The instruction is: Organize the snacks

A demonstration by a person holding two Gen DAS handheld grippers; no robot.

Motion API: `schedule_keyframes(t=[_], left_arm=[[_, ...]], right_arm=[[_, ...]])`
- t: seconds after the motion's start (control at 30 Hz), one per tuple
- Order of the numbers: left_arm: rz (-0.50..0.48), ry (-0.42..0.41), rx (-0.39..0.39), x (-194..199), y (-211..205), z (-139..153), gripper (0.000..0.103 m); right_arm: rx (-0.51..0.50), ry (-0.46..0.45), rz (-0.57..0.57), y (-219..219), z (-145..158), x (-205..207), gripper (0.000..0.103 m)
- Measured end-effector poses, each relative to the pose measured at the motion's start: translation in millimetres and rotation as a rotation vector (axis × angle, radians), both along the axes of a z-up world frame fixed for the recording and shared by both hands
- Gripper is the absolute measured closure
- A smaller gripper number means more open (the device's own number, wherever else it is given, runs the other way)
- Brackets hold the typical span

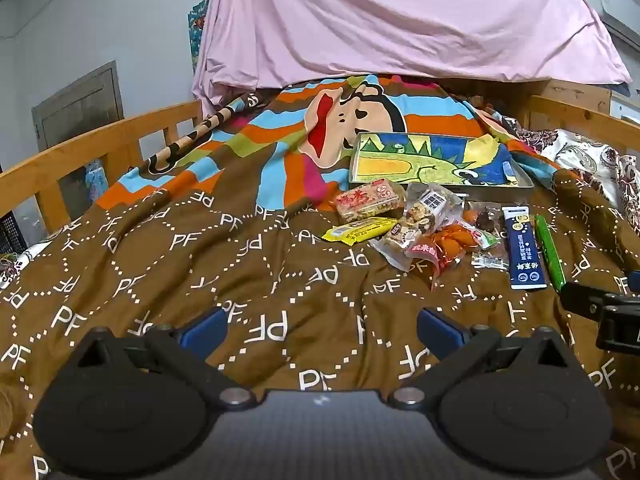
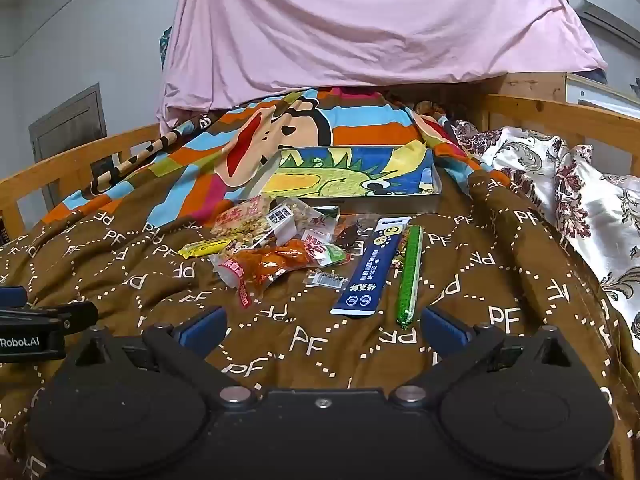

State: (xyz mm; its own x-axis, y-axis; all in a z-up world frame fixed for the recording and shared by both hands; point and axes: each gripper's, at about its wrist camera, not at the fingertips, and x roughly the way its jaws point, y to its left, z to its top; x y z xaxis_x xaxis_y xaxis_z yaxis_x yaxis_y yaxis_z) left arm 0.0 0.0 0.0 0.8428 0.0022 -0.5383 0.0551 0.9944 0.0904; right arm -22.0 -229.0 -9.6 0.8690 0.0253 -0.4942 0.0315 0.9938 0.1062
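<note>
Several snack packets lie in a loose pile on a brown quilt (image 1: 240,280): a yellow bar (image 1: 360,230), a rice-crisp pack (image 1: 370,198), an orange pack (image 1: 452,242), a dark blue stick sachet (image 1: 524,248) and a green stick (image 1: 550,252). Behind them sits a shallow metal tray (image 1: 524,182) lined with a cartoon cloth. In the right wrist view the blue sachet (image 2: 374,266) and green stick (image 2: 410,276) lie just ahead of my right gripper (image 2: 322,330), which is open and empty. The tray (image 2: 400,202) lies beyond. My left gripper (image 1: 322,330) is open, empty, left of the pile.
Wooden bed rails (image 1: 100,148) run along the left and far right (image 2: 560,114). A pink sheet (image 1: 400,20) hangs behind the bed. A floral pillow (image 2: 580,200) lies at the right. The other gripper shows at each view's edge (image 1: 604,312) (image 2: 36,320).
</note>
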Motion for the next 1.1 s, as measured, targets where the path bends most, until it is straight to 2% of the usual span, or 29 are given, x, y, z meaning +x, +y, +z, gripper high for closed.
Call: schedule_keyframes(t=[1.1], left_arm=[[-0.015,0.006,-0.007,-1.2,0.0,0.1,0.000]], right_arm=[[-0.005,0.021,0.005,1.2,-2.9,3.0,0.001]])
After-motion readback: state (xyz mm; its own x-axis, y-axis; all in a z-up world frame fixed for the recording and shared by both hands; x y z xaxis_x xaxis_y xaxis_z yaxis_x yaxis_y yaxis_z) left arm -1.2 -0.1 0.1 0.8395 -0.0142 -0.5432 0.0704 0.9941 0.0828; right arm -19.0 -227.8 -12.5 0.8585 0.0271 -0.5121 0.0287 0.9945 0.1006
